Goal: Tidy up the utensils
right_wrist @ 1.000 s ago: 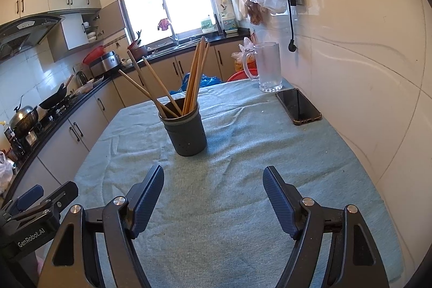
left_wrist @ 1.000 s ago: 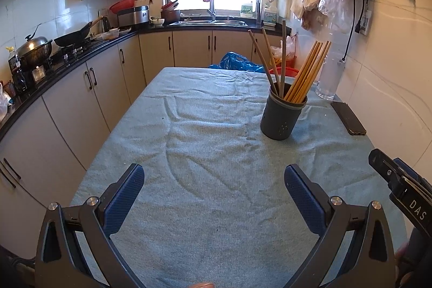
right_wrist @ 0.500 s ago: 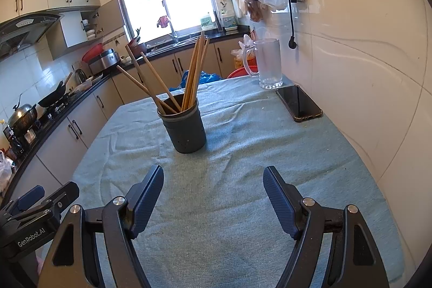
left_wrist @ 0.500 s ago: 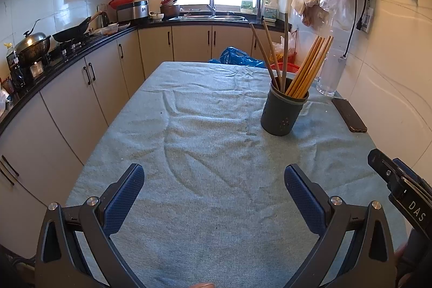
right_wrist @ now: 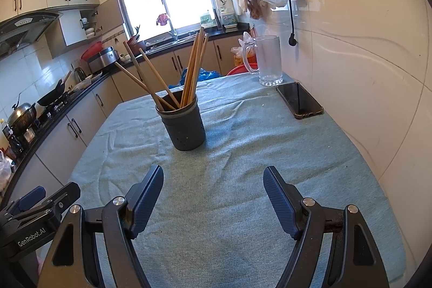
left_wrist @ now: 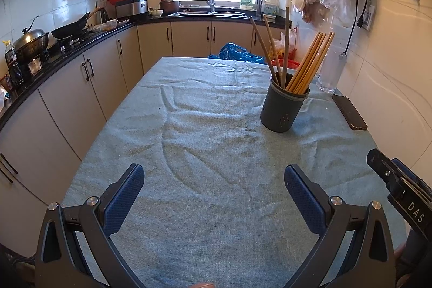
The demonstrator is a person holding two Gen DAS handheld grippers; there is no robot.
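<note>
Both grippers hung empty over the near cloth.
The holder [right_wrist: 185,126] of chopsticks [right_wrist: 193,70] stood upright farther off — ahead of the right gripper [right_wrist: 213,196], ahead-right of the left gripper [left_wrist: 213,193] — both with jaws spread wide.

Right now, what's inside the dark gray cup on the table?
The cup holds wooden chopsticks, standing tilted, several bunched together and three leaning apart. Their lower ends and the cup's bottom are hidden by its wall, so anything else inside cannot be seen.
</note>
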